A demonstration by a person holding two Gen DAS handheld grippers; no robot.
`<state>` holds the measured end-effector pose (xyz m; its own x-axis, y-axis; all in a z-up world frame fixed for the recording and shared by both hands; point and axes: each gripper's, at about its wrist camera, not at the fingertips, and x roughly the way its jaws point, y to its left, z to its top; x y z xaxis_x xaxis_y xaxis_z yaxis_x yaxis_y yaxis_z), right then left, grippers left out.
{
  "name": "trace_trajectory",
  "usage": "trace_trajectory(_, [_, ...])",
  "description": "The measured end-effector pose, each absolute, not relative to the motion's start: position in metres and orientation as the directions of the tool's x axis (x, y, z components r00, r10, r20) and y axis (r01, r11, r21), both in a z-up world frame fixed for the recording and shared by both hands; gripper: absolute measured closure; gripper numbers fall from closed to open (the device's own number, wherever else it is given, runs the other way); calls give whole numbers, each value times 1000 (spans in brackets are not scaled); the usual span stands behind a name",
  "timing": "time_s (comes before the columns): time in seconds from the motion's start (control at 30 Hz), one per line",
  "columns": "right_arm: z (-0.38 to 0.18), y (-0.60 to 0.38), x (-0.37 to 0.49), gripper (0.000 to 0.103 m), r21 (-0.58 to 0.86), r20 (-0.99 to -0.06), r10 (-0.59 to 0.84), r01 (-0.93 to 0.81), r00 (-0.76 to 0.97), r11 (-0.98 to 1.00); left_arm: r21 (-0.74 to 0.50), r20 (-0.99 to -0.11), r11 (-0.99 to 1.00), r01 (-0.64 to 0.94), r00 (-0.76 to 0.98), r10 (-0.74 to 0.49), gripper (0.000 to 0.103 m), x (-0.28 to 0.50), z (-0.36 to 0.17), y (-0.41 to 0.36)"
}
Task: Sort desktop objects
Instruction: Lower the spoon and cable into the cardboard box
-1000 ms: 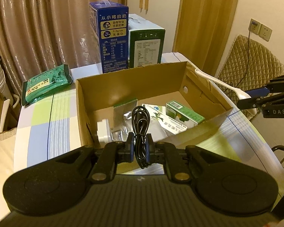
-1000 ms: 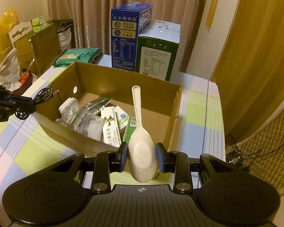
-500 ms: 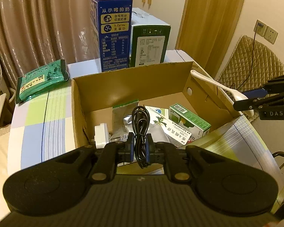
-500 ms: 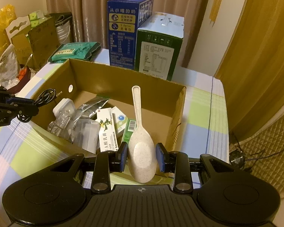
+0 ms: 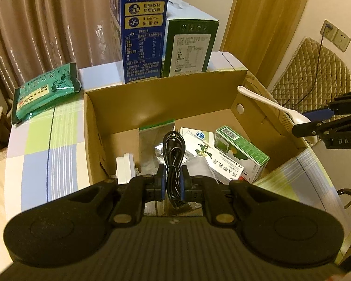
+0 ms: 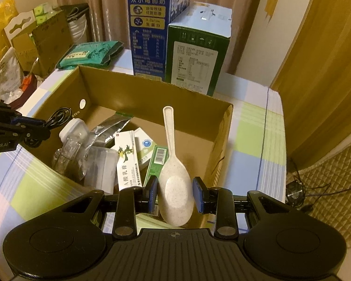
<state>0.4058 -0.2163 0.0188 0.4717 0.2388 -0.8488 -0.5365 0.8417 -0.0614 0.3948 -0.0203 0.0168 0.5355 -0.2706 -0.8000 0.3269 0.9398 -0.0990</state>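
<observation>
An open cardboard box [image 5: 156, 104] [image 6: 149, 93] sits on the checked tablecloth and holds small cartons, foil pouches and a white plug. My left gripper [image 5: 173, 182] is shut on a coiled black cable [image 5: 173, 149], held over the box's near-left part. My right gripper [image 6: 175, 192] is shut on the bowl of a speckled white spoon [image 6: 173, 164], whose handle points into the box. The left wrist view also shows the spoon [image 5: 269, 103] at the box's right wall, in the right gripper [image 5: 320, 126]. From the right wrist, the cable [image 6: 58, 117] hangs at the box's left wall.
A tall blue milk carton [image 5: 140, 32] [image 6: 152, 30] and a green carton [image 5: 189, 46] [image 6: 196, 53] stand behind the box. A green packet [image 5: 44, 91] [image 6: 91, 53] lies at the table's far left. Bags and boxes [image 6: 35, 37] crowd the floor beyond; a quilted chair [image 5: 316, 70] is on the right.
Both grippers have moved forward over the box, which now fills more of each view. Cable and spoon stay gripped as before.
</observation>
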Motion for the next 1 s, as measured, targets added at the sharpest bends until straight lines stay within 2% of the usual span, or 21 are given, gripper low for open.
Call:
trace_trajectory(0.43, [13,-200,436,74,-41,-895,220,-562,388,826,-112,-842,938,329,470,-265,95,424,6,-19])
trace_trajectory(1.0, [0,-193,454,74,-44,-911,195,-558,362,828,-139,-861,945,295,436,-262,95,445,-9,-12])
